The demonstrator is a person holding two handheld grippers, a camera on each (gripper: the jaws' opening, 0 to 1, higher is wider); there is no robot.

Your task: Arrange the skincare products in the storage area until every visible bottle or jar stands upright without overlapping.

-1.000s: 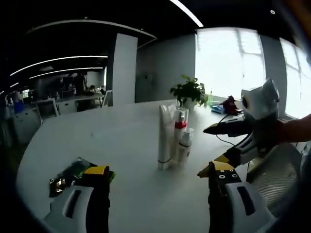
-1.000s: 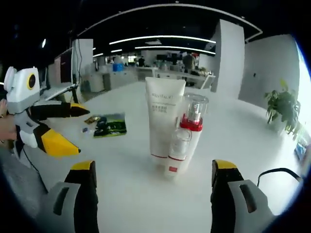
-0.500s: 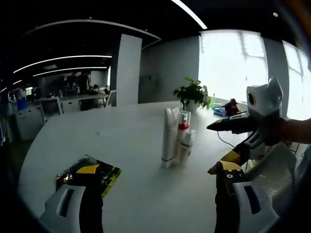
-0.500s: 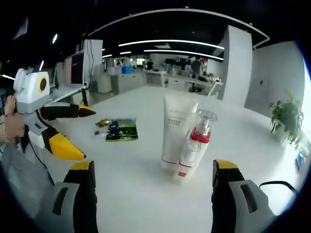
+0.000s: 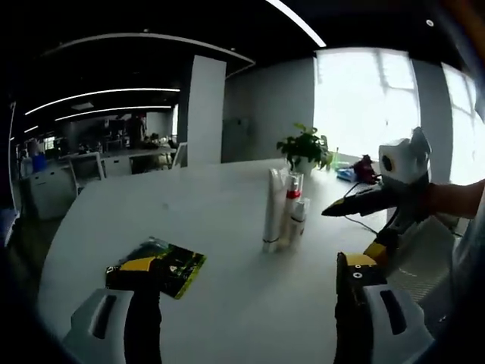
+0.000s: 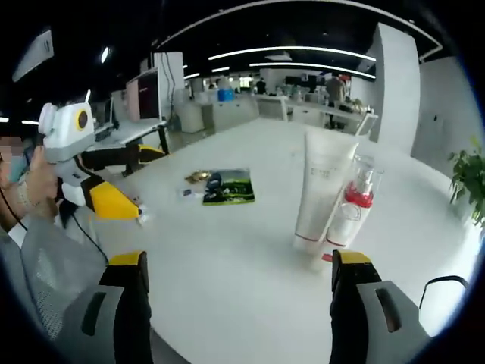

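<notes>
Three skincare products stand upright in a tight cluster on the white table (image 5: 212, 205): a tall white tube (image 5: 273, 209), a clear pump bottle with a red collar (image 5: 292, 199) and a small white bottle (image 5: 300, 218). In the right gripper view the tube (image 6: 321, 189) and the pump bottle (image 6: 355, 203) stand just beyond my right jaw. My left gripper (image 5: 248, 265) is open and holds nothing, well short of the cluster. My right gripper (image 6: 236, 259) is also open with nothing in it. The right gripper (image 5: 350, 231) also enters from the right, and the left gripper (image 6: 151, 186) from the left.
A green printed packet (image 5: 162, 265) lies flat on the table near my left jaw; it shows as the packet (image 6: 227, 187) with small items beside it. A potted plant (image 5: 303, 144) stands at the table's far edge. A cable (image 6: 443, 284) lies at the right.
Both cameras have drawn back from the products, which look smaller and farther. In the right gripper view the cluster has slid to the right. The bottles themselves stand as before.
</notes>
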